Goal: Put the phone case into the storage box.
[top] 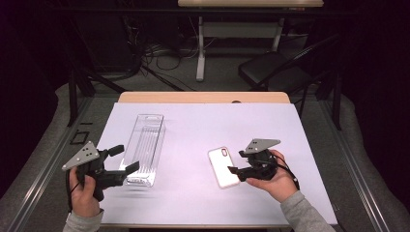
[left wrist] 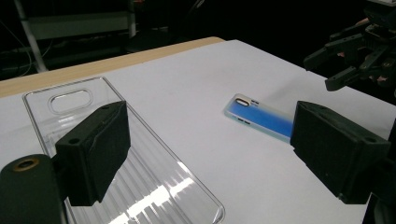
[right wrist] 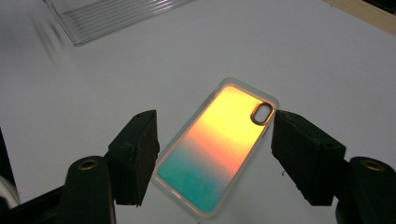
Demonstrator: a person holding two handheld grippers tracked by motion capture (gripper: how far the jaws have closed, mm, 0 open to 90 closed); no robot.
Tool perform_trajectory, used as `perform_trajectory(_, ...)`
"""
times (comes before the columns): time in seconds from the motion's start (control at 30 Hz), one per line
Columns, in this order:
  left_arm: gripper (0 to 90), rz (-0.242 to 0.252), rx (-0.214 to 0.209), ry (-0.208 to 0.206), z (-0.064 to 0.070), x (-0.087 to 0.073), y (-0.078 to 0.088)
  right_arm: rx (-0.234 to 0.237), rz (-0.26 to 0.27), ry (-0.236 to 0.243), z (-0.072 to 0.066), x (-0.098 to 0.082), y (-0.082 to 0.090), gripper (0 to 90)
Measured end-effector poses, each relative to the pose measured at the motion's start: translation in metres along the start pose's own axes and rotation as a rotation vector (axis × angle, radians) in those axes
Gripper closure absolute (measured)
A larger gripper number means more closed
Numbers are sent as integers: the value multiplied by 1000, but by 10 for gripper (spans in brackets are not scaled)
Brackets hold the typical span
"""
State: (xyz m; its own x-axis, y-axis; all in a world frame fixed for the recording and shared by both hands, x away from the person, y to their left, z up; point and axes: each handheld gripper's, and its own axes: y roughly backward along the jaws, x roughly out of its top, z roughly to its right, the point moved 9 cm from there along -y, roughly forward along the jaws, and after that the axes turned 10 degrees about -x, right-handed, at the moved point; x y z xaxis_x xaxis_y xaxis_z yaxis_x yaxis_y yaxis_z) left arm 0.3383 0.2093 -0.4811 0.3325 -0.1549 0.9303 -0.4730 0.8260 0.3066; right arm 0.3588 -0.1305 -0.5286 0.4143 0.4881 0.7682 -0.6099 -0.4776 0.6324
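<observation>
R fingers (right wrist: pixel 306 156) released, straddling phone case (right wrist: pixel 217 147); L fingers (left wrist: pixel 93 151) released over clear tray (left wrist: pixel 154 182).

Right gripper (right wrist: pixel 212 156) hangs over the phone case (right wrist: pixel 219 144), jaws spread wide either side of it (orange fading to teal), clear ribbed tray (right wrist: pixel 112 14) off at the top edge.

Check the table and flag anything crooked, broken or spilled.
Nothing stands out. The phone case lies flat on the white sheet, and the clear plastic tray lies flat to its left. No spill or damage visible.
</observation>
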Motion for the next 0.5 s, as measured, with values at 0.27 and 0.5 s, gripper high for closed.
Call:
perform_trajectory(0.27,125,-18,6,0,-7,19,-5,27,-55,-2,-2,12,-5,316)
perform_trajectory(0.5,125,-30,-4,15,-15,29,-14,22,-92,2,1,22,-13,316)
